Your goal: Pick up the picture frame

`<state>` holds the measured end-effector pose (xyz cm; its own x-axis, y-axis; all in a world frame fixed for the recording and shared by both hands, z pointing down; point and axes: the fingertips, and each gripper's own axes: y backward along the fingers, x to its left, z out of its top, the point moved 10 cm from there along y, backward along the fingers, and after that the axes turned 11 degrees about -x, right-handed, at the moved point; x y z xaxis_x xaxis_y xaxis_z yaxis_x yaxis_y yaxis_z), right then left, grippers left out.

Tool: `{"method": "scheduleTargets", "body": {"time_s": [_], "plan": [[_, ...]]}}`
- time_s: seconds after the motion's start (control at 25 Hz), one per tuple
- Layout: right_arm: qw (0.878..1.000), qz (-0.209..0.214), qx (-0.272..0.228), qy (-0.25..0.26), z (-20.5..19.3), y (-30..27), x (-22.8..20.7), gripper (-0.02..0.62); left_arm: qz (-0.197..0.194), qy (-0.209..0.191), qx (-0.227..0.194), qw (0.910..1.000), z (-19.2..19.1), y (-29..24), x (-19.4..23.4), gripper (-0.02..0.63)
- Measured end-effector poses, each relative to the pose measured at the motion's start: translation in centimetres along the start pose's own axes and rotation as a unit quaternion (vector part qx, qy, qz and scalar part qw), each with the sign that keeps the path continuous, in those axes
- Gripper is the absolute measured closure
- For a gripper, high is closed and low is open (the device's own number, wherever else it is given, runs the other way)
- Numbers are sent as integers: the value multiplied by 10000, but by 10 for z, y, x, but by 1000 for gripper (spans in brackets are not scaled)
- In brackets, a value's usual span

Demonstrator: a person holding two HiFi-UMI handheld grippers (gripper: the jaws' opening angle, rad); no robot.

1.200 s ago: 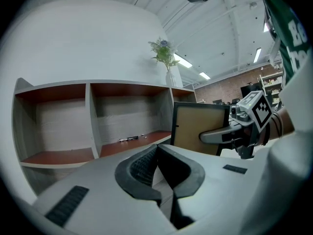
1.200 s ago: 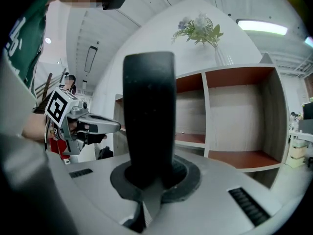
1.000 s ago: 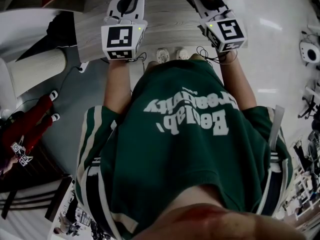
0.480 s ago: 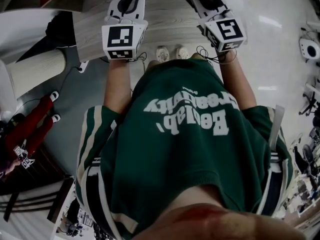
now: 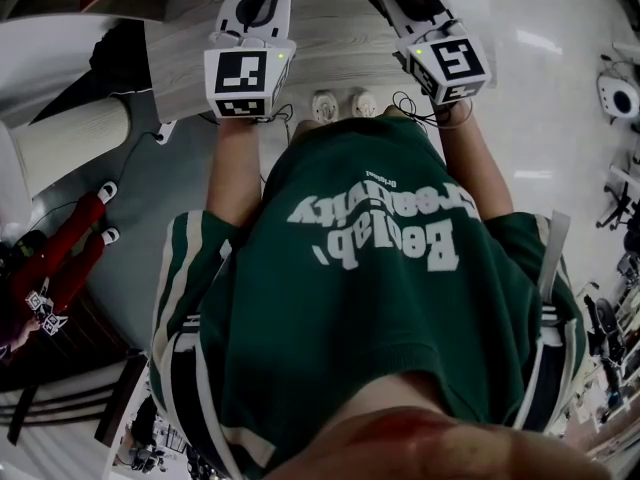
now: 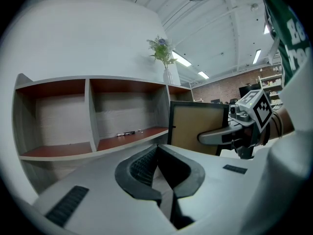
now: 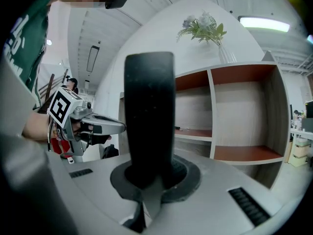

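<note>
- The shelf (image 6: 88, 112) has three open compartments in a row, each with a red-brown floor.
- A pen (image 6: 126, 133) lies on the floor of the middle compartment, near the front lip. A tiny pale bit lies just beside it.
- A vase (image 6: 167, 76) stands on the shelf's top, above the divider between the middle and right compartments. It holds a green sprig (image 6: 160, 49) with pale flowers.
- The frame (image 6: 195, 121) is in front of the shelf's right compartment, held off the shelf by the right gripper (image 6: 208, 137).
- The frame stands upright, its tan back with a dark rim turned to the left gripper (image 6: 156, 153).
- In the right gripper view the frame is edge-on, a dark bar running straight up and down from the jaws.
- Its lower part is hidden behind the left gripper's body, so I cannot tell whether the upright side is the longer one.
- The right gripper's jaws are pinched narrow on the frame's edge.
- The left gripper's jaws meet tip to tip with nothing between them. It points at the shelf, beside the right gripper.
</note>
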<state>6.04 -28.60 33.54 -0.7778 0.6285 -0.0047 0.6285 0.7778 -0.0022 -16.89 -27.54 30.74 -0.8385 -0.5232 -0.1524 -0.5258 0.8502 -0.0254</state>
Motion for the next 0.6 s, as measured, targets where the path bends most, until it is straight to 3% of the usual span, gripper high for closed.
{"method": "scheduleTargets", "body": {"time_s": [0.32,0.6], "plan": [[9995,260,-169,52,1,-13,2,557,68,-56,-3,10000,3,3,9,588],[9998,186,-75,-50,-9,-39,13,557,188,-47,-24,9998,-10,7,33,588]]}}
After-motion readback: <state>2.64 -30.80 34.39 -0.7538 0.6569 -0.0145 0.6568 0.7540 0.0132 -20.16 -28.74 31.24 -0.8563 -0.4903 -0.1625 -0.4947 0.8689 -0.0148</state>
